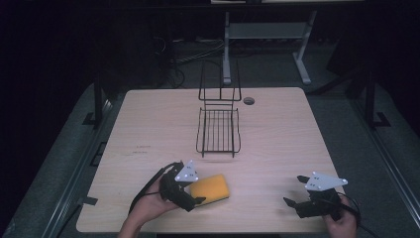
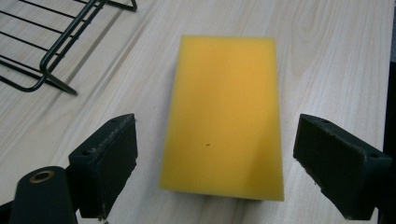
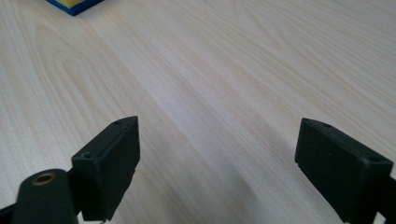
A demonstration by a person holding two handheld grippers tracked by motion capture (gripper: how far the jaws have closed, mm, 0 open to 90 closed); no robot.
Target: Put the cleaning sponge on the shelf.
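A yellow sponge (image 1: 211, 188) lies flat on the wooden table (image 1: 158, 124) near its front edge. My left gripper (image 1: 194, 184) is at the sponge's left end, held by a hand. In the left gripper view the sponge (image 2: 224, 116) reaches in between the jaws of this gripper (image 2: 217, 123), which stands open with a gap on each side. My right gripper (image 1: 293, 190) hovers open over bare wood at the front right, well apart from the sponge. In the right gripper view a corner of the sponge (image 3: 74, 4), yellow over a blue underside, shows far beyond that gripper (image 3: 217, 123).
A black wire rack (image 1: 218, 131) with a tall back stands at the table's middle, behind the sponge; its corner (image 2: 46, 51) appears in the left gripper view. A round cable hole (image 1: 248, 100) sits near the far edge. Dark floor and a desk frame lie beyond.
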